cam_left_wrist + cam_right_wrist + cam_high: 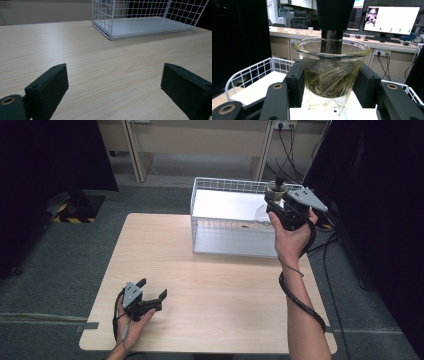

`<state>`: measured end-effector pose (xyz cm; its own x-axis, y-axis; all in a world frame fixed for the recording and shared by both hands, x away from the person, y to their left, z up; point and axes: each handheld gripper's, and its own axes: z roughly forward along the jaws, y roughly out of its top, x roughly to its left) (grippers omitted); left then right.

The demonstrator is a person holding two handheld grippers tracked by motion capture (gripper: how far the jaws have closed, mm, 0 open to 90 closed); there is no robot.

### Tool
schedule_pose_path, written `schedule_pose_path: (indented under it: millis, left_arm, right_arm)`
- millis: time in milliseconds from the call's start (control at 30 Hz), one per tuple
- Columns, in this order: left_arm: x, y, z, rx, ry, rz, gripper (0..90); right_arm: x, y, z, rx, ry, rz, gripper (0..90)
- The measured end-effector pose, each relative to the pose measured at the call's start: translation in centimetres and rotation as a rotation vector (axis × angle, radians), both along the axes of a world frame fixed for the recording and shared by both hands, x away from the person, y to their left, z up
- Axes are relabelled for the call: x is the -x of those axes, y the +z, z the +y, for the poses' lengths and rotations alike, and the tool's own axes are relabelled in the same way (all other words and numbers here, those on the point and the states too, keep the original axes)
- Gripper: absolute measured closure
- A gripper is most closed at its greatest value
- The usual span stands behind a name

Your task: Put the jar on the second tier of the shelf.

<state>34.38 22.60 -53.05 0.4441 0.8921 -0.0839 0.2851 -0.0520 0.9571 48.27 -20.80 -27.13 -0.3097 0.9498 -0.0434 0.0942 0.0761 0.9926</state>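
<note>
I note a clear glossy glass cup (332,72), white coated wire basket (220,187), matt pale wood-grain table (210,290).

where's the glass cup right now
The glass cup is clamped in the right claw, held up over the right end of the white wire basket at the far right of the table.

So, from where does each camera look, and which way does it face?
High view: above the person's side, looking forward and down on the table; both forearms, left gripper, right gripper.
Left gripper view: low over the table, facing the wire basket; its open jaws.
Right gripper view: above the basket, facing desks; its jaws shut on a glass cup.
All three share the basket.
</note>
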Motion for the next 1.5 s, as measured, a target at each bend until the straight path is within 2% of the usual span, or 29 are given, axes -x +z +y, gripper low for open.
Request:
schedule_pose_path:
  millis: [367,600,1100,1300,1500]
  left_arm:
    - [0.0,0.0,0.0,-0.001,-0.002,0.002,7.2]
    - [0.0,0.0,0.0,-0.001,-0.003,0.003,7.2]
    - [0.0,0.0,0.0,-0.005,-0.008,0.003,7.2]
    - [0.0,0.0,0.0,-0.008,-0.010,-0.002,7.2]
    - [0.0,0.0,0.0,-0.007,-0.013,0.004,7.2]
  right_arm:
    - [-1.9,0.2,0.4,0.002,-0.018,0.016,48.6]
    - [-3.1,0.0,0.5,-0.018,-0.029,0.036,48.6]
    - [-5.8,-0.2,1.3,-0.007,-0.045,0.061,48.5]
    - [-6.9,-0.2,1.4,-0.027,-0.048,0.076,48.5]
    - [-7.8,-0.4,1.6,-0.026,-0.057,0.085,48.4]
